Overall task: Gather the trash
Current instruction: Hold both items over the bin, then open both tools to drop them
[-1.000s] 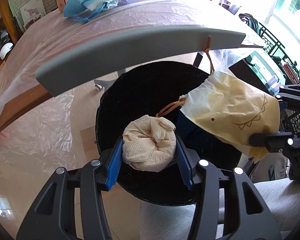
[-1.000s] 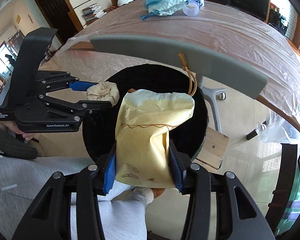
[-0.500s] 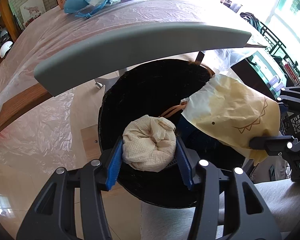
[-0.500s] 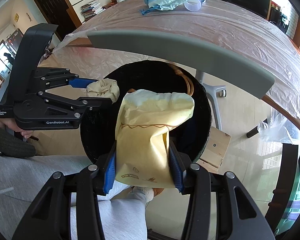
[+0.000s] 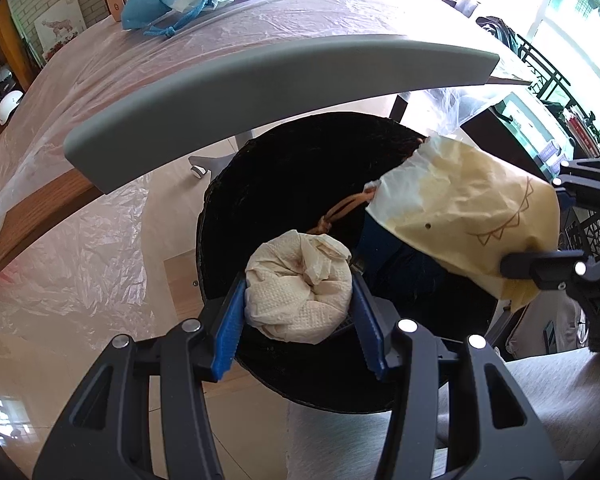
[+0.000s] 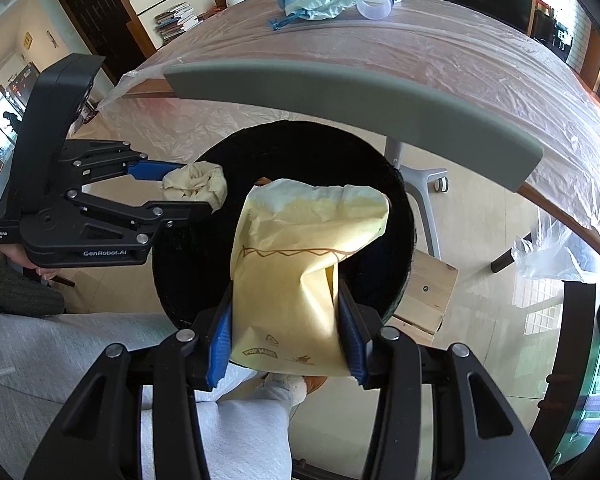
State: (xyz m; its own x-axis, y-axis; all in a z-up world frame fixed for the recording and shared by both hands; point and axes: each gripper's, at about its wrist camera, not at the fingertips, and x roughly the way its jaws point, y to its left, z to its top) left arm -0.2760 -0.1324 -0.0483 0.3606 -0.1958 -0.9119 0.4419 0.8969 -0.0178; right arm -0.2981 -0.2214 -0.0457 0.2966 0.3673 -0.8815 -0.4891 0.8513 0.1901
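Black bin interior too dark — contents unreadable.

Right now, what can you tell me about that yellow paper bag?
The yellow paper bag is crumpled, pale at its open top, with a brown zigzag line drawn across it and small printed marks near the bottom. The right gripper pinches its lower part between blue pads, holding it tilted over the black bin, beside the wadded paper towel.

the black bin now sits a little nearer the grey chair back, its far rim tucked closer under it. the brown cord that hung over the bin's far rim a second ago now lies inside the bin, beside the yellow paper bag.
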